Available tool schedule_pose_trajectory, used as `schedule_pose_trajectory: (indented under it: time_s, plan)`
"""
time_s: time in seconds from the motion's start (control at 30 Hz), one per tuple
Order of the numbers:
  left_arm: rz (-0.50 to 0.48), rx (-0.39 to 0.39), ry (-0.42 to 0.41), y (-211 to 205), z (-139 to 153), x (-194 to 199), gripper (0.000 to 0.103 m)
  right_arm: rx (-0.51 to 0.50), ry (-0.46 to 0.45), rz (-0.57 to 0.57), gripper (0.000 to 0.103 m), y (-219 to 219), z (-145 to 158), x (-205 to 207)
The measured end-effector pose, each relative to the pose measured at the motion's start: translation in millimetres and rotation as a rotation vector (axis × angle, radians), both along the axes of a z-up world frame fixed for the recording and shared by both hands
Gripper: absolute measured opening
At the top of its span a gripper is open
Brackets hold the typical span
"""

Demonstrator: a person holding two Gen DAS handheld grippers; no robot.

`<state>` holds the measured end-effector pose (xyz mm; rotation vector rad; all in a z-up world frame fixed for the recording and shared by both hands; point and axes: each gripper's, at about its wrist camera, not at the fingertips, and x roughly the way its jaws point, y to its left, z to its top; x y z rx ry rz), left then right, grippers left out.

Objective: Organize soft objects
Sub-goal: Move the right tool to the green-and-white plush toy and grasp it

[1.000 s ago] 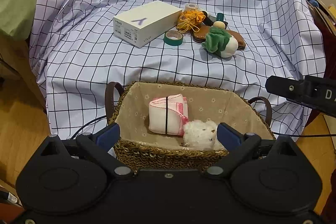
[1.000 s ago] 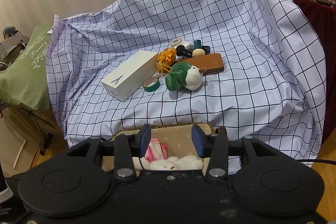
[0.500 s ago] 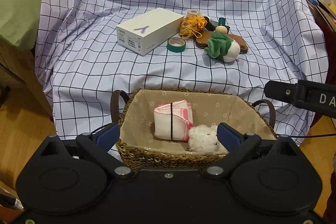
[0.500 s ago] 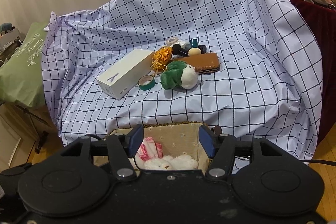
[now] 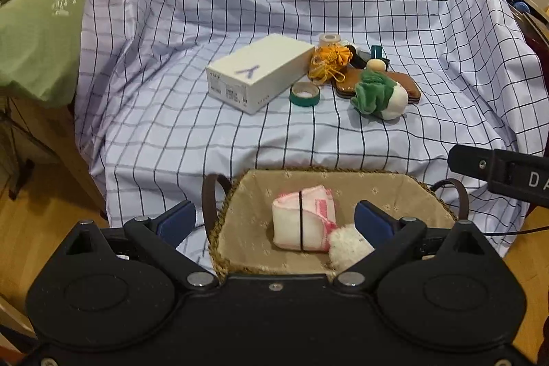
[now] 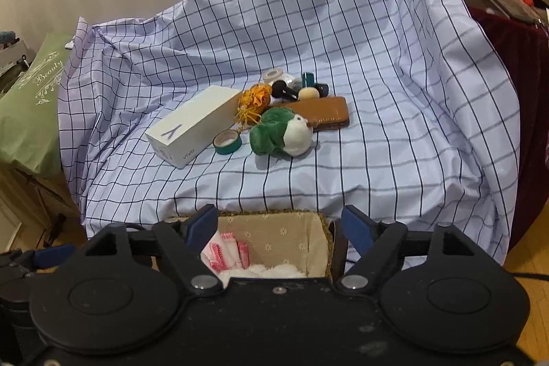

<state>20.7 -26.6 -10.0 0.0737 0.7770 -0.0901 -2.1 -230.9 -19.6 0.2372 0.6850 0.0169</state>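
A woven basket (image 5: pixel 329 169) with beige lining stands on the floor before the covered seat. In it lie a folded white-and-pink towel (image 5: pixel 302 222) and a fluffy white plush (image 5: pixel 348 251). My left gripper (image 5: pixel 274 218) hovers over the basket's near side, open and holding nothing. My right gripper (image 6: pixel 279 225) hangs above the basket (image 6: pixel 291 240) too. Its jaws are opening, with nothing between them. On the seat, beyond both grippers, lie a green-and-white plush (image 6: pixel 281 132) and an orange fabric pouch (image 6: pixel 255 100).
On the checked sheet (image 5: pixel 206 143) lie a white box (image 5: pixel 259 74), a green tape roll (image 5: pixel 304 93), a brown wallet (image 6: pixel 322 115) and small cosmetic items. A green bag (image 5: pixel 37 33) stands at the left, and a cluttered dark red table (image 6: pixel 514 33) at the right.
The right gripper's jaws have spread wider above the basket. Both cameras have tipped upward slightly, so the basket sits lower in view. The towel and white plush stay in the basket.
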Motion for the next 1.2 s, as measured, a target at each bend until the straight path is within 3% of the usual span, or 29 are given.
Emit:
schedule_pose_trajectory:
  time_s: [0.13,0.5,1.0,1.2]
  plan:
    - [-0.019,0.023,-0.026,-2,3,8,0.096,-0.017,-0.043,-0.019,0.094,-1,3,8]
    - [-0.022,0.019,-0.042,3,4,46,0.096,-0.082,-0.032,-0.007,0.096,-3,-4,49]
    - [-0.076,-0.007,0.011,-3,-9,89,0.096,-0.070,0.058,-0.018,0.101,-1,-18,114]
    - [-0.078,-0.006,0.026,1,-16,109,0.096,-0.032,0.044,-0.050,0.102,-1,-21,136]
